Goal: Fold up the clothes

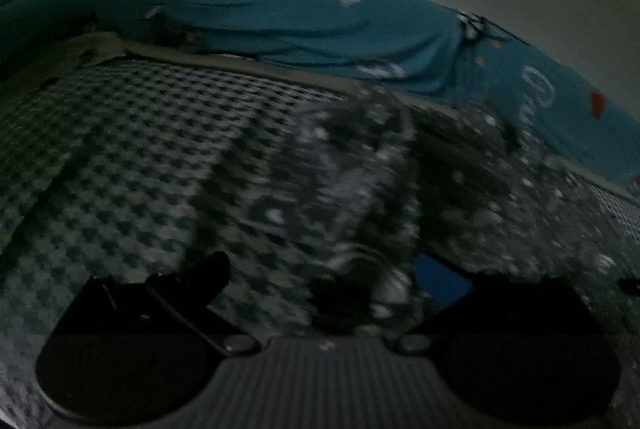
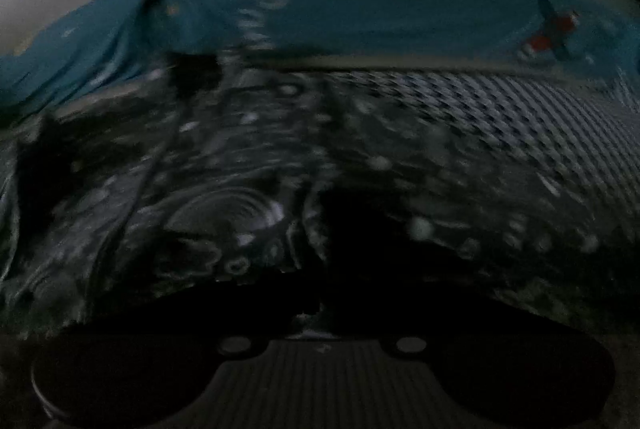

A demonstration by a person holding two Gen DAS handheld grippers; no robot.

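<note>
Dim, blurry frames. Left gripper (image 1: 340, 277) sits low over the checked bedsheet (image 1: 132, 157), jaws spread wide, nothing clamped; its blue fingertip (image 1: 440, 279) shows on the right side, right over the dark printed garment (image 1: 360, 189). The garment lies crumpled mid-bed, in front of the blue blanket (image 1: 320, 25) along the wall. Right gripper (image 2: 320, 293) is pressed down into the same garment (image 2: 224, 189); fingers are lost in shadow, so I cannot tell how far apart the jaws are or whether cloth is caught. Likely step: grabbing edges. Best to pinch one single layer at an edge on each side, lift evenly, pull flat before folding.
</note>
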